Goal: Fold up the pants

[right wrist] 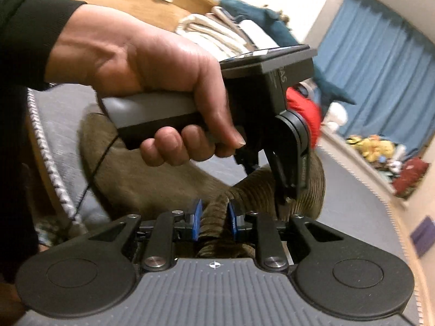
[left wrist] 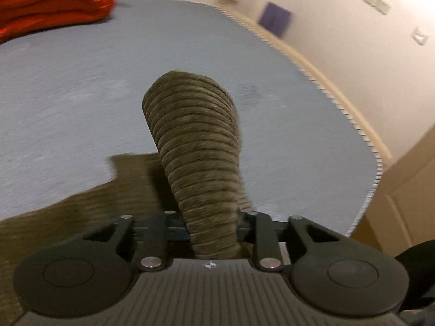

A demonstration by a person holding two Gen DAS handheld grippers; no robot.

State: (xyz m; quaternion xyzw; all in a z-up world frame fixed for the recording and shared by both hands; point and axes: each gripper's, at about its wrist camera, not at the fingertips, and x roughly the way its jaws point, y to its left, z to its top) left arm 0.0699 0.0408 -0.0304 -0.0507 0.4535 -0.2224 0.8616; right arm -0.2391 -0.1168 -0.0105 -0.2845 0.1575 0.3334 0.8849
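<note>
The pants are olive-brown ribbed corduroy. In the left wrist view my left gripper (left wrist: 213, 231) is shut on a bunched fold of the pants (left wrist: 195, 141), which sticks up between the jaws; more of the fabric lies flat on the grey bed at lower left (left wrist: 54, 233). In the right wrist view my right gripper (right wrist: 214, 218) is shut on another ribbed fold of the pants (right wrist: 214, 214) between its blue pads (right wrist: 198, 217). The left gripper (right wrist: 285, 206) and the hand holding it are just ahead, pinching the same fabric beside it. The rest of the pants (right wrist: 130, 174) trails left.
The grey bed cover (left wrist: 81, 95) has a piped edge (left wrist: 339, 106) on the right near the wall. A folded red blanket (left wrist: 49, 2) lies at the far left corner. Blue curtains (right wrist: 380, 62), soft toys (right wrist: 372, 144) and piled bedding (right wrist: 217, 32) lie beyond.
</note>
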